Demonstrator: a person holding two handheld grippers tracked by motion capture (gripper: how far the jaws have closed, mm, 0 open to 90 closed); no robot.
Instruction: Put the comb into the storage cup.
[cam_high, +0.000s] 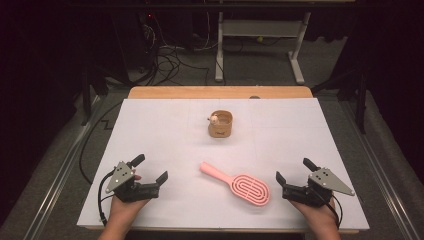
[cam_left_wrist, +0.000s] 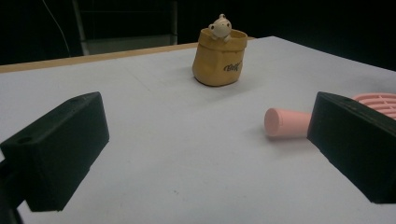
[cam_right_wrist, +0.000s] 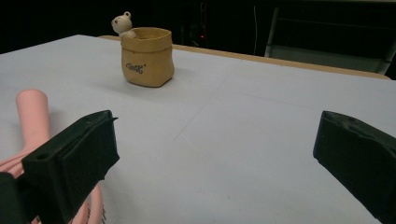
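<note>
Start state: nothing grabbed, both grippers idle at the near edge.

Left gripper (cam_high: 150, 174) and right gripper (cam_high: 291, 174) both have jaws wide apart, empty, resting on the white table (cam_high: 150, 125). Pink hairbrush (cam_high: 237, 183) lies flat between them, nearer the right gripper, handle pointing toward the far left. Tan sack-shaped pot (cam_high: 220, 124) with a small bear figure on its rim stands upright farther back, well apart from the brush. My read: no step done yet; reach, grip and any placing of the brush are all left.

Both grippers, left gripper (cam_high: 148, 169) and right gripper (cam_high: 294, 171), are chunky black things with blocky jaws. Each has a grey triangular plate with small screws on top and a black cable trailing off.
</note>
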